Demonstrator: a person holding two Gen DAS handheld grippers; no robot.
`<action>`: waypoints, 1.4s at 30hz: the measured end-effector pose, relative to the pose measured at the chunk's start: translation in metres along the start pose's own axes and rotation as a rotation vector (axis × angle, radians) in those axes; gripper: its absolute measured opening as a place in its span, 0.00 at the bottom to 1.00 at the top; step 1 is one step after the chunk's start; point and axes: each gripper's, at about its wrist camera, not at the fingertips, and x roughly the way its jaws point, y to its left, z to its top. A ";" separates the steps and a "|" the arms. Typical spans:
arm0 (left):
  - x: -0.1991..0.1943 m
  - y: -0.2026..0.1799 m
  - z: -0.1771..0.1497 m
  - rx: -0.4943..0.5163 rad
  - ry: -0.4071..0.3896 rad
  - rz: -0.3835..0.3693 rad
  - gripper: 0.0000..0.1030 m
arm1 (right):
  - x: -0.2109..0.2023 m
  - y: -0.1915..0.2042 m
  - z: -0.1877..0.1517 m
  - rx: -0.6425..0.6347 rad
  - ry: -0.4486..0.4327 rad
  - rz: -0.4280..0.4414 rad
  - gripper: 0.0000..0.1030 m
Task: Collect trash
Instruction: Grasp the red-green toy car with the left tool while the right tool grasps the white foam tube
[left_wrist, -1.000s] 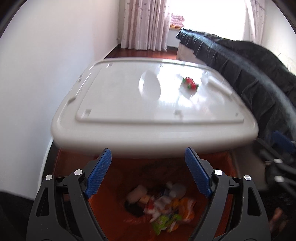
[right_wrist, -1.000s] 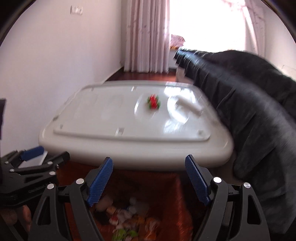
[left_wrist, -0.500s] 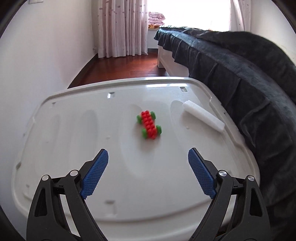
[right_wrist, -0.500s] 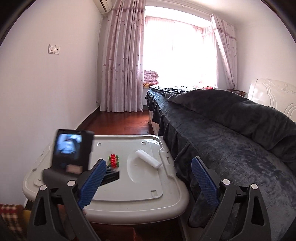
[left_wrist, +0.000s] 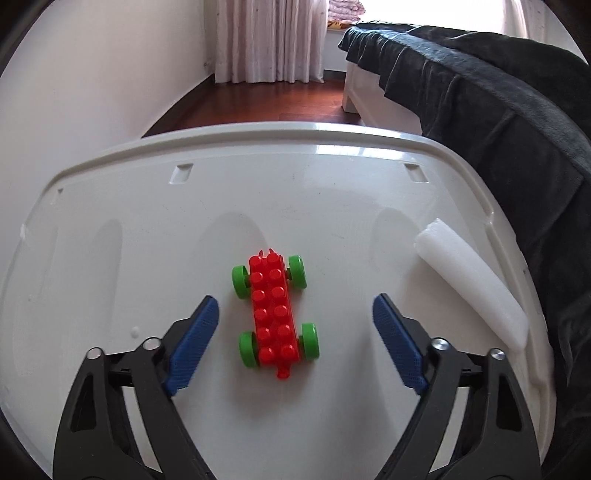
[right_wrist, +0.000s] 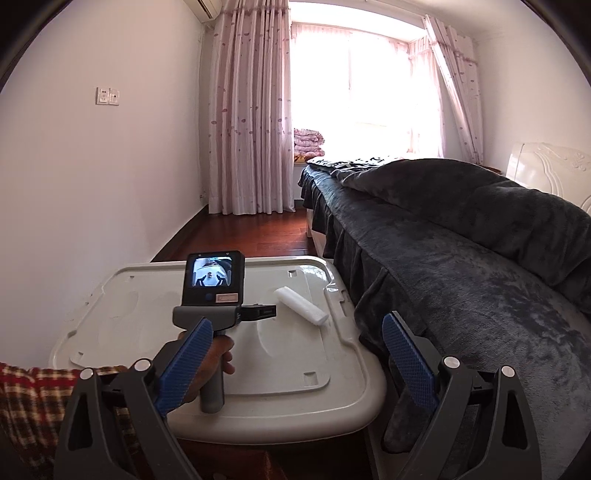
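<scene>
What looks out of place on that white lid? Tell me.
A red toy car base with green wheels sits mid-lid, between the open left gripper's fingers: a toy, not obvious trash. A white foam piece lies askew near the right edge.

glossy white plastic bin lid (left_wrist: 295, 192); shiny plastic toy car (left_wrist: 275, 308) with studded red top; matt white foam piece (left_wrist: 469, 291); plush dark bedspread (right_wrist: 480, 266); polished wood floor (right_wrist: 236, 236); textured blue finger pads (left_wrist: 192, 345).

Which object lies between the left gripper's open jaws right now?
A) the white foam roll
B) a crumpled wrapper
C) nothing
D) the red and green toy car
D: in the left wrist view the red and green toy car lies on the white lid between the left gripper's open jaws; the foam roll lies off to the right.
</scene>
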 end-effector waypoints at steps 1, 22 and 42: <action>0.003 0.001 0.001 -0.004 0.001 -0.015 0.72 | 0.000 0.001 0.000 -0.001 -0.002 0.000 0.89; -0.079 0.056 -0.024 0.003 -0.071 -0.117 0.37 | 0.071 0.000 0.017 -0.042 0.145 0.042 0.89; -0.132 0.133 -0.080 -0.023 -0.107 -0.065 0.37 | 0.346 -0.004 0.006 -0.151 0.523 0.010 0.76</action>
